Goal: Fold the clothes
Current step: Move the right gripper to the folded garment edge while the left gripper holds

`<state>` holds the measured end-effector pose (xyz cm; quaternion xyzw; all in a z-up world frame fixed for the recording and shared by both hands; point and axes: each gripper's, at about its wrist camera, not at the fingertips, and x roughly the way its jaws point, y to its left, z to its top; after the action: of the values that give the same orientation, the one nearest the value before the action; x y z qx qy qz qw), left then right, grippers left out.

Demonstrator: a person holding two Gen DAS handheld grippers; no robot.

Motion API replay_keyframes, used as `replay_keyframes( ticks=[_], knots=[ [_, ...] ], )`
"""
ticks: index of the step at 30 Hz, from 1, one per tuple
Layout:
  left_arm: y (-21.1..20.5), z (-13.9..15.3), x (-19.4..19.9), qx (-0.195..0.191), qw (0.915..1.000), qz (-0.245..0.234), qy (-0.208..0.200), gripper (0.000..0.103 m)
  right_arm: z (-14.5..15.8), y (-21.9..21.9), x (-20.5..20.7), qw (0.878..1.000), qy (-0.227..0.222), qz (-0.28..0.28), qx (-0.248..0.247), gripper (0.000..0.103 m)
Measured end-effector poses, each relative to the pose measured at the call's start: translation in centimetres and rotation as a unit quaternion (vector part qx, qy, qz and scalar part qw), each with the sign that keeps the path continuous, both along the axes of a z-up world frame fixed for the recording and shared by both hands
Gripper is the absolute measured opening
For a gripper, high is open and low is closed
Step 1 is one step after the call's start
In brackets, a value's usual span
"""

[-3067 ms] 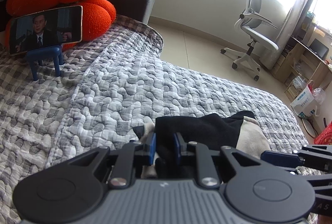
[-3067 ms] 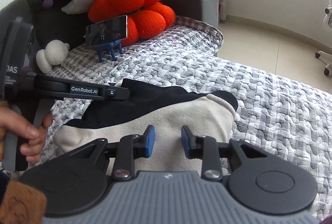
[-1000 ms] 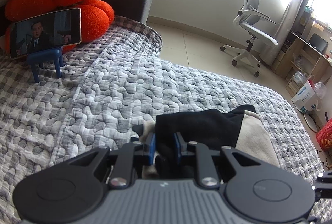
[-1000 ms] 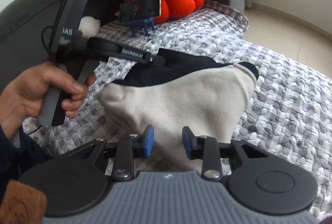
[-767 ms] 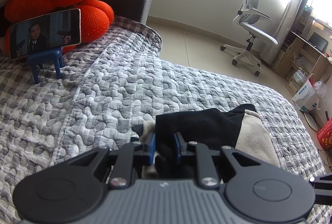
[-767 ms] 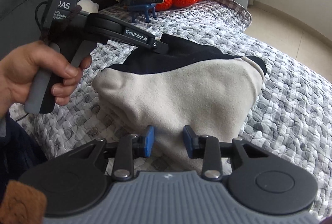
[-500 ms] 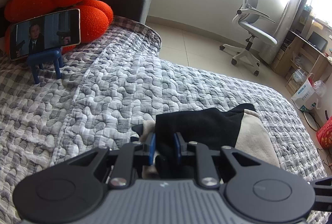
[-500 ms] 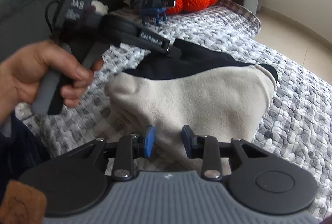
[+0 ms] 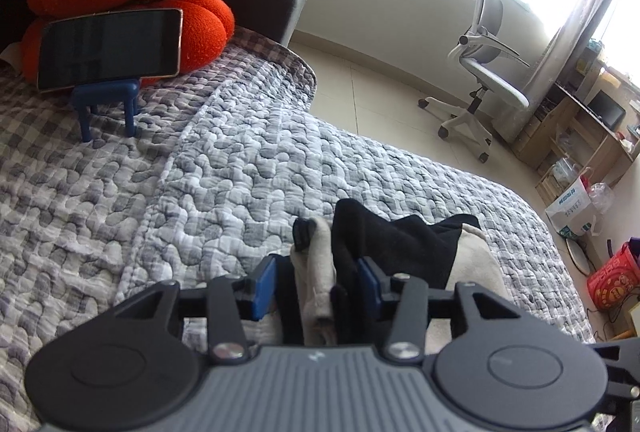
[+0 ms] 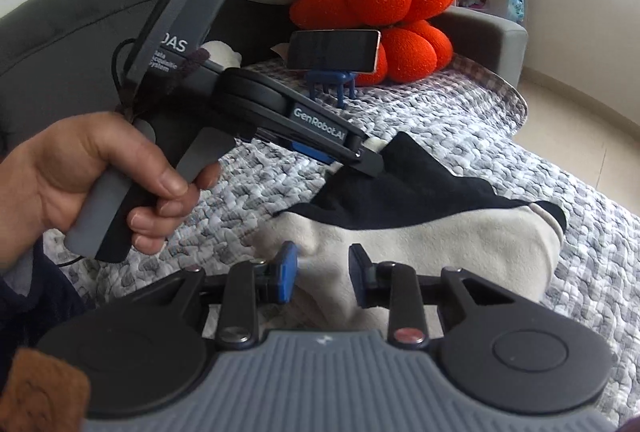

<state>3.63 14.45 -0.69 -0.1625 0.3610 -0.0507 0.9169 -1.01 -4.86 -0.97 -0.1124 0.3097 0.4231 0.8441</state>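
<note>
**A:** What am I working on, and where does it lie?

**B:** I start with the quilted bedspread (image 9: pixel 248 167); on it, near its right side, lies the garment (image 10: pixel 420 232), beige with a black panel, folded into a long bundle; in the right wrist view its long axis runs left to right across the picture, black edge on the far side, beige on the near side.

**A:** Which of my grippers is nearer to it?

**B:** Both are at it; the left gripper (image 9: pixel 316 286) sits at the left end, where beige and black cloth bunch between its blue pads; its jaws have just been opening, and I see a gap on each side of the cloth, so I judge the hold let go; the right gripper (image 10: pixel 322 274) is at the near beige edge, jaws part-way apart, cloth lying between them.

**A:** Is the right one pinching?

**B:** I cannot tell; the pads stand clear of the cloth as far as I see, yet the fold beneath is hidden by the gripper body.

**A:** What else is unclear?

**B:** The garment's near edge is cut off under both housings; what kind of garment it is I cannot make out; the hand (image 10: pixel 80 183) holds the left handle.
</note>
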Motion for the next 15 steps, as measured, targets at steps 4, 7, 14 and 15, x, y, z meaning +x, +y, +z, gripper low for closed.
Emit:
replay_keyframes(
  ticks=[4, 7, 14, 15],
  knots=[
    [0.9, 0.1, -0.2, -0.011, 0.9998, 0.015, 0.001, 0.046, -0.8, 1.6, 0.0, 1.0, 0.005, 0.003, -0.016, 0.029],
    [1.7, 0.1, -0.3, -0.007, 0.9995, 0.031, 0.002, 0.046, -1.6, 2.8, 0.1, 0.999, 0.009, 0.003, -0.033, 0.03],
    [2.9, 0.0, -0.7, -0.019, 0.9985, 0.05, 0.005, 0.046, -2.4, 3.5, -0.2, 0.998, -0.007, 0.003, -0.06, 0.031],
    [2.9, 0.0, -0.7, -0.02, 0.9985, 0.05, 0.004, 0.046, -2.3, 3.3, -0.2, 0.998, -0.007, 0.004, -0.054, 0.031]
  ],
)
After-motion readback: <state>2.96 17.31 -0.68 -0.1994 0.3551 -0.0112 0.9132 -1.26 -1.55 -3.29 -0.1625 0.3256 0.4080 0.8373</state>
